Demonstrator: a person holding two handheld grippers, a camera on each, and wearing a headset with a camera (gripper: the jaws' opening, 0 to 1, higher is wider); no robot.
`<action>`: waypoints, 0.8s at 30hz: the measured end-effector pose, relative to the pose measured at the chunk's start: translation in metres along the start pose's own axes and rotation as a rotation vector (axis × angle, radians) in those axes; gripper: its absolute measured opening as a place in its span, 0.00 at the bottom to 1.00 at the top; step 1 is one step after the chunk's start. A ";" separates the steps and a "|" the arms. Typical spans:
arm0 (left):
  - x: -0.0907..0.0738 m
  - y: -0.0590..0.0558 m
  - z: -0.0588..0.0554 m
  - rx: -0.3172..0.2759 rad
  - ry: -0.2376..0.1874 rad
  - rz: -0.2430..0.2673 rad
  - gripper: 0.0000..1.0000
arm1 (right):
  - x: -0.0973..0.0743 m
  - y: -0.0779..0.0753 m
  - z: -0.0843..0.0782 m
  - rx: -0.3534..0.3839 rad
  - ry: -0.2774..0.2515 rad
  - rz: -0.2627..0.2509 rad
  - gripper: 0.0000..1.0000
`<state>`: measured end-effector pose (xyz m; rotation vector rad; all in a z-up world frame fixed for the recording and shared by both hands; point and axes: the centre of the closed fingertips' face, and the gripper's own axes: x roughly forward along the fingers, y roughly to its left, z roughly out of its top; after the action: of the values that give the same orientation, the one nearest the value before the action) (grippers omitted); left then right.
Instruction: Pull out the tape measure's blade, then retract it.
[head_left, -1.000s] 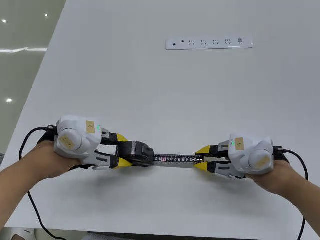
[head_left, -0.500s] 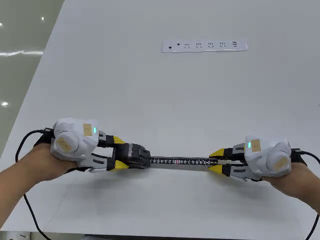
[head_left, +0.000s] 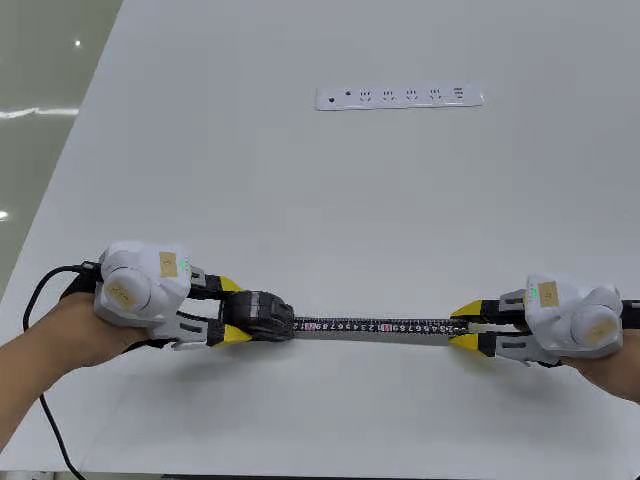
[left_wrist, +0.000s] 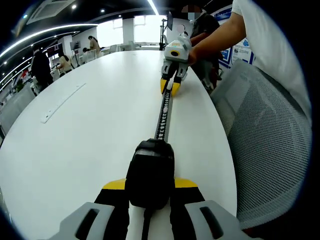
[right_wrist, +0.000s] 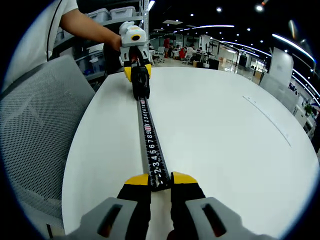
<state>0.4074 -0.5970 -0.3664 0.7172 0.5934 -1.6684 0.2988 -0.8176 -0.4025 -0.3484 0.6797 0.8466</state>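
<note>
On the white workbench (head_left: 300, 200), head view: the left gripper (head_left: 233, 310) clamps the black, boxy tape-measure case (head_left: 262, 314) between its yellow-tipped fingers (head_left: 237, 334). The right gripper (head_left: 465, 325) pinches the end of the dark, numbered steel blade (head_left: 380, 327), which is extended level between the two. Left gripper view: the case sits squarely between the closed fingers, and the blade runs ahead to the other gripper. Right gripper view: the blade's tip lies between the fingertips, which are closed on it.
</note>
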 end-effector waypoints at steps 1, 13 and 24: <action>0.000 0.000 0.000 0.001 0.000 0.000 0.28 | 0.000 0.000 -0.001 0.000 0.001 -0.001 0.12; 0.000 0.000 0.000 0.002 0.002 -0.001 0.28 | -0.004 -0.002 -0.005 0.015 0.002 -0.001 0.12; 0.000 0.000 0.000 0.001 0.002 0.000 0.28 | -0.007 -0.004 -0.008 0.021 0.005 0.004 0.12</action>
<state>0.4075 -0.5970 -0.3669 0.7190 0.5942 -1.6683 0.2957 -0.8281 -0.4037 -0.3305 0.6936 0.8419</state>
